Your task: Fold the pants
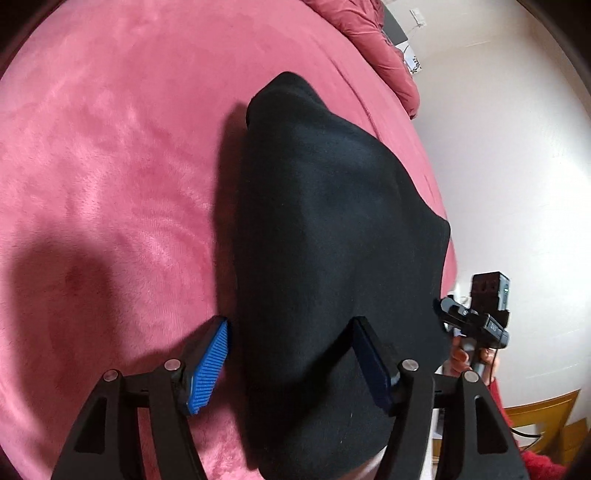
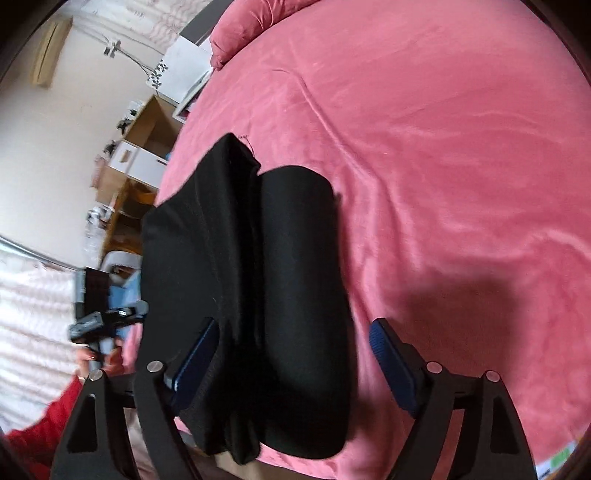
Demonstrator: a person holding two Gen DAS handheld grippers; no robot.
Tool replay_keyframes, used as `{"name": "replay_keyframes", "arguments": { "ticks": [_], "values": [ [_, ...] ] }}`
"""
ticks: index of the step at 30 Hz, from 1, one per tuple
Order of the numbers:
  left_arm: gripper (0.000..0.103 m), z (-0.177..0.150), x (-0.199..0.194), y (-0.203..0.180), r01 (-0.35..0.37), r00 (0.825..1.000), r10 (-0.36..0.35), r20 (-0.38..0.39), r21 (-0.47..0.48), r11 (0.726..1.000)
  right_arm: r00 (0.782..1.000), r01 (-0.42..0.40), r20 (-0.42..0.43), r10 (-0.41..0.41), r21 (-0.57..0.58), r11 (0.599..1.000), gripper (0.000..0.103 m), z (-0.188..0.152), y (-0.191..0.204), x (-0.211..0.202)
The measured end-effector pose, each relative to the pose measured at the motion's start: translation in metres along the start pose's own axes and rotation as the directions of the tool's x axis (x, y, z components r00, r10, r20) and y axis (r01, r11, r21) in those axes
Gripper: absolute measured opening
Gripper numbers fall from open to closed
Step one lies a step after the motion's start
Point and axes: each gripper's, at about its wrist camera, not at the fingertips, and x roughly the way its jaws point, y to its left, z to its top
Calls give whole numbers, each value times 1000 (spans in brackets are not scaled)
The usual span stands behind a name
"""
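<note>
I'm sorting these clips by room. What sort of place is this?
Most likely a bedroom: black pants lie on a bed under a pink plush cover, with a matching pillow at its head and open wooden shelves along the wall.

Both wrist cameras look steeply down along their jaws, close over the black pants (image 1: 332,240) on the pink bed (image 2: 461,166), each glimpsing the other gripper (image 1: 476,325)

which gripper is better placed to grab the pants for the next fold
Roughly even, slightly the left: the left gripper is open with the black pants between its fingers, nearly centred. The right gripper straddles them too.
</note>
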Motion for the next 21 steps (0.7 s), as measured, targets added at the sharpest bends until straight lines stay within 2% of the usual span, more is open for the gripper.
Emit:
{"name": "replay_keyframes", "arguments": {
  "ticks": [1,5,11,14,18,21],
  "values": [
    [68,1,0,1,12,1000,-12,-4,1,1000,999,-32,-1,32,23,999,84,4,-4,4],
    [68,5,7,0,44,999,-44,-14,3,999,998,-66,-3,67,74,995,84,14,-10,14],
    [68,4,10,-2,66,998,-65,-24,10,998,991,-131,-26,134,77,988,86,13,-9,25],
    [68,1,14,-7,74,997,-73,-38,30,997,992,-115,-46,117,39,993,86,12,-1,32],
    [67,-8,13,-24,20,1000,-18,-21,122,992,996,-70,-48,69,-22,997,86,11,13,41],
    [65,-9,14,-25,19,1000,-18,-11,114,993,998,-50,-41,48,-40,998,86,11,22,46]
  ]
}}
